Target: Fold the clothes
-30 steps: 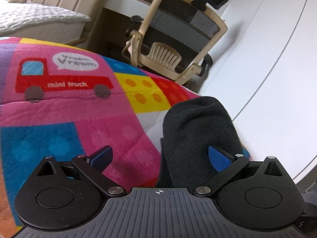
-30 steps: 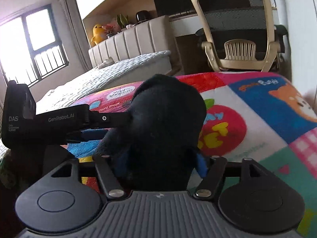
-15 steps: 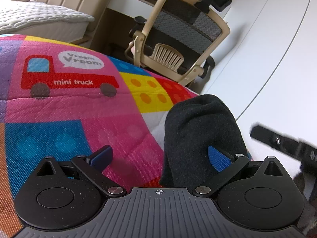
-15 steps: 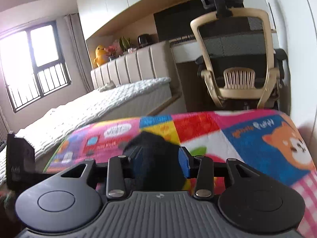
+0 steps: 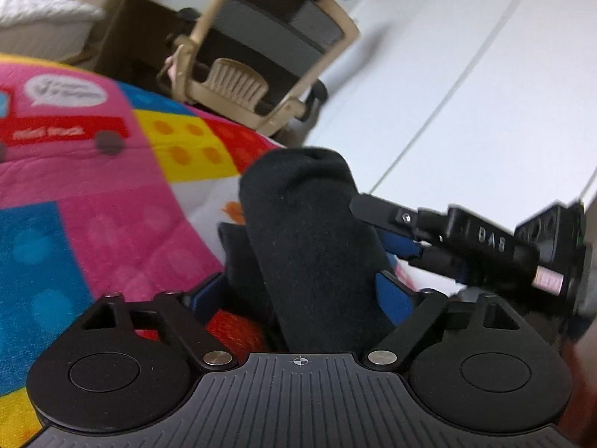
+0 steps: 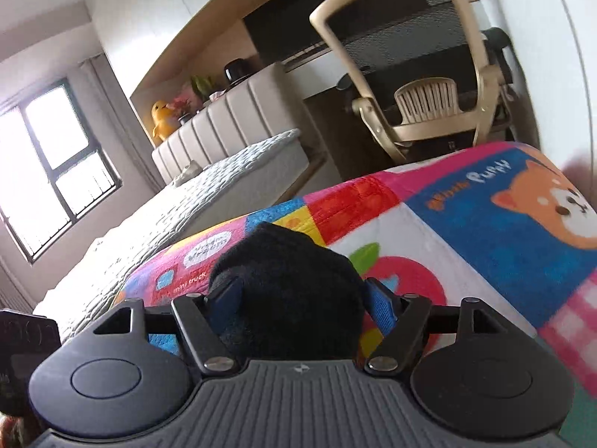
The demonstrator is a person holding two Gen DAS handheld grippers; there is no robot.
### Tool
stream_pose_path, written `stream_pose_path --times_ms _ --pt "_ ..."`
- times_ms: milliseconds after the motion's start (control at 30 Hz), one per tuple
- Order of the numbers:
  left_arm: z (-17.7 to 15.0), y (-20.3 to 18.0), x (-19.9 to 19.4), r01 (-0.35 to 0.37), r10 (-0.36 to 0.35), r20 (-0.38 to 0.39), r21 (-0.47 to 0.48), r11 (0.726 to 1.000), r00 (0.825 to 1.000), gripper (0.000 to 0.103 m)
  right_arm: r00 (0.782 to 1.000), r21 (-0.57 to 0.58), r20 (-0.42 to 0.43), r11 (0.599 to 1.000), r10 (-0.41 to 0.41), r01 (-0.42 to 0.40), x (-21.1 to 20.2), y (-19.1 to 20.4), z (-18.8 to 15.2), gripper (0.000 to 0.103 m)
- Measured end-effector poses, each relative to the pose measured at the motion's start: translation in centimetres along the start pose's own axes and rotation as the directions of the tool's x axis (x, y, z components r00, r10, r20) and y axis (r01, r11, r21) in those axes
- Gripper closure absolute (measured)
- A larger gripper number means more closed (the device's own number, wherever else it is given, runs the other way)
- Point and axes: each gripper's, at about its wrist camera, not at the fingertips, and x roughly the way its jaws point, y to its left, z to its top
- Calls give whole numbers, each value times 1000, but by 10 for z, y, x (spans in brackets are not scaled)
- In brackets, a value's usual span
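Note:
A black garment point(image 5: 309, 231), bunched into a thick roll, rises from the colourful patchwork blanket point(image 5: 112, 224). My left gripper point(image 5: 298, 295) has its blue pads on either side of the roll's lower part and is shut on it. From the right, a finger point(image 5: 377, 211) of the other gripper presses into the same roll. In the right wrist view the black garment point(image 6: 287, 291) fills the space between the pads of my right gripper point(image 6: 304, 300), which is shut on it above the blanket point(image 6: 485, 242).
A beige office chair point(image 5: 261, 56) stands beyond the blanket's far edge, and the right wrist view shows the same chair point(image 6: 418, 74) there too. A white-covered bed point(image 6: 186, 201) lies to the left. A white wall point(image 5: 466, 93) runs along the right.
My left gripper's jaws have narrowed onto the garment and the view has tilted. My right gripper has come close beside it, its jaws wider than half a second ago.

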Motion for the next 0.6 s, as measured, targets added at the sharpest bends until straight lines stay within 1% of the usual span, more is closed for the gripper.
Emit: stream_pose_path --times_ms 33,67,100,167,200,233,300,333,400,500,533,567,600 --pt "-1 -5 0 9 -9 5 26 1000 1000 22 1000 -9 7 1000 -1 1 -2 2 0 31" --pt "-2 -9 -2 28 -29 13 49 998 1000 28 1000 -18 14 1000 -3 3 -3 3 -1 31" --pt "-3 -10 -2 38 -39 12 55 998 999 29 1000 -30 19 1000 3 -2 -4 6 -1 31" --pt "-4 -12 -1 51 -51 4 61 997 999 29 999 -56 15 998 40 -39 -4 14 0 31" --pt "-3 -10 -1 38 -39 6 57 998 999 28 999 -68 9 996 49 -49 -3 17 -1 29" --pt "-3 -9 -1 26 -26 8 52 998 1000 26 999 -80 3 996 46 -46 -1 20 -2 29" --pt "-2 -6 -2 1 -1 11 42 999 1000 11 999 -95 -9 995 43 -43 1 24 -4 29" --pt "-1 -5 -2 -11 11 13 36 999 1000 9 999 -90 -11 995 46 -47 1 24 -4 29" --pt "0 -2 -2 -36 36 16 26 999 999 8 999 -80 -11 995 53 -53 -1 24 -2 29" --pt "1 2 -3 -73 73 20 11 997 997 9 999 -103 25 994 37 -34 -6 27 2 30" --pt "2 4 -3 -86 86 22 6 996 996 9 998 -132 51 991 25 -18 -8 31 5 37" --pt "2 5 -4 -98 98 23 1 995 995 9 997 -161 71 987 21 -9 -8 36 8 50" --pt "3 6 -4 -110 111 24 -5 994 994 9 996 -184 81 983 23 -8 -6 40 10 56"
